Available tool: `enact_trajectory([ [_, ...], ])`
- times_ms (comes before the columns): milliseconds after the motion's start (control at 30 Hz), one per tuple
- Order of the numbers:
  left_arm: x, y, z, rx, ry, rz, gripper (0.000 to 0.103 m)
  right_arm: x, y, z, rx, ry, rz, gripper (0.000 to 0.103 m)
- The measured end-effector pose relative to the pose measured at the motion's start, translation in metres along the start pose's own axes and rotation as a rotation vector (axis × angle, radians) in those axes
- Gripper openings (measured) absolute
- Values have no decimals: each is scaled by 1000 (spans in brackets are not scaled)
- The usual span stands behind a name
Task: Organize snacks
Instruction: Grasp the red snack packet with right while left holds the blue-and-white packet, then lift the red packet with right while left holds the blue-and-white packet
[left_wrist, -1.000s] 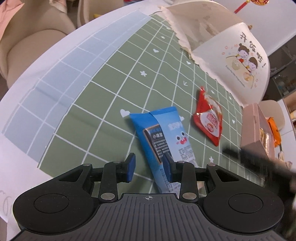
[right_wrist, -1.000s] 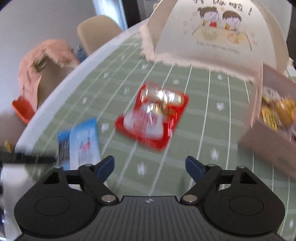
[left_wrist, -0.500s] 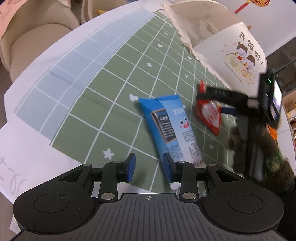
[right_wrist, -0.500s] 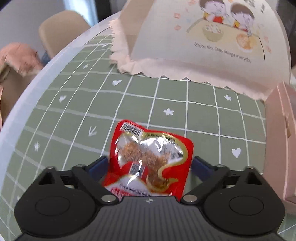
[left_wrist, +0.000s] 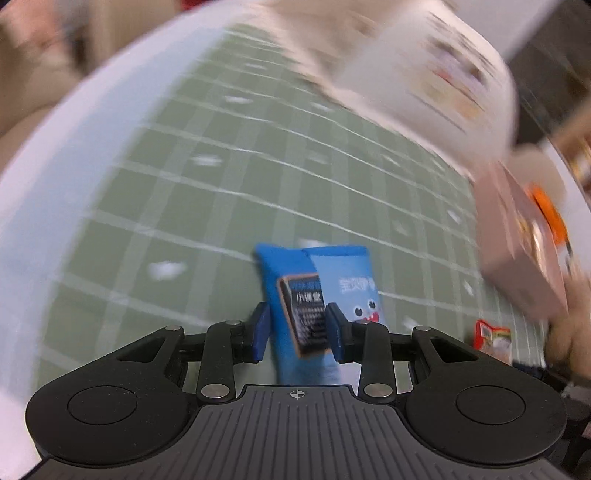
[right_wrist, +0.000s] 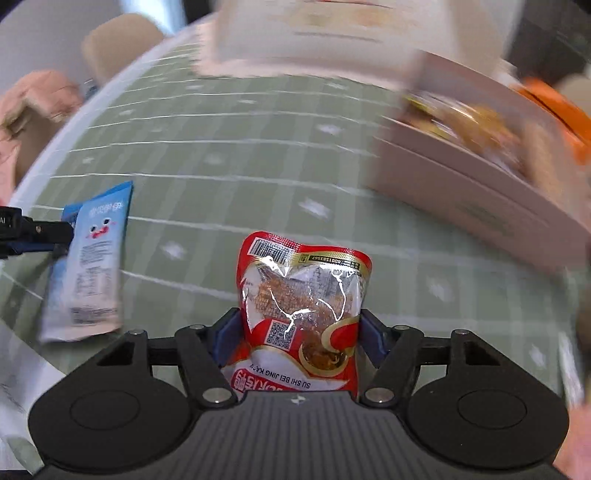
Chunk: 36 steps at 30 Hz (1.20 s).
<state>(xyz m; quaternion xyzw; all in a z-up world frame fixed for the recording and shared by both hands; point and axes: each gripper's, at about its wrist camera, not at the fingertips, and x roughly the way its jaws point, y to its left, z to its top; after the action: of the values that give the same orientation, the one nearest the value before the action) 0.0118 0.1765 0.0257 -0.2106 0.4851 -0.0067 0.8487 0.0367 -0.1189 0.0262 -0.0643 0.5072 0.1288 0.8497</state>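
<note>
My left gripper is shut on a blue snack packet with a cartoon face, held above the green checked tablecloth. The same packet shows at the left of the right wrist view. My right gripper is shut on a red snack pouch with a clear window, lifted off the cloth. That pouch also shows low at the right of the left wrist view. A pink box holding several snacks stands to the right.
A white food cover with cartoon children stands at the back of the table. An orange object lies behind the pink box, which also shows in the left wrist view. Beige chairs stand beyond the table's rounded left edge.
My left gripper has closed on the blue packet and lifted it. My right gripper has closed on the red pouch and raised it off the cloth, swinging towards the pink box.
</note>
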Motion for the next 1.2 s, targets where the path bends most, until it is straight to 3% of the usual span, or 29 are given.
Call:
enact_trajectory([
  [133, 18, -58, -11, 241, 58, -26, 38, -10, -32, -20, 101, 9, -54, 79],
  [300, -5, -116, -31, 502, -21, 77, 38, -16, -58, -42, 173, 7, -94, 95],
  [400, -1, -137, -47, 600, 39, 63, 40, -14, -67, -50, 191, -12, -112, 103],
  [500, 16, -148, -63, 648, 112, 94, 40, -14, -70, -55, 189, -32, -114, 103],
  [600, 23, -159, -72, 691, 111, 130, 50, -16, -71, -60, 186, -50, -116, 103],
  [733, 29, -168, -75, 702, 148, 132, 73, -19, -69, -67, 192, -77, -127, 103],
  [833, 34, -171, -77, 696, 157, 121, 83, -21, -69, -69, 189, -86, -126, 103],
  [967, 31, -169, -73, 660, 131, 120, 80, -22, -69, -72, 182, -92, -123, 103],
  [1067, 29, -153, -64, 611, 92, 213, 77, -22, -69, -74, 178, -99, -122, 103],
  [1200, 28, -122, -45, 449, 107, 203, 79, -24, -68, -78, 180, -114, -126, 103],
])
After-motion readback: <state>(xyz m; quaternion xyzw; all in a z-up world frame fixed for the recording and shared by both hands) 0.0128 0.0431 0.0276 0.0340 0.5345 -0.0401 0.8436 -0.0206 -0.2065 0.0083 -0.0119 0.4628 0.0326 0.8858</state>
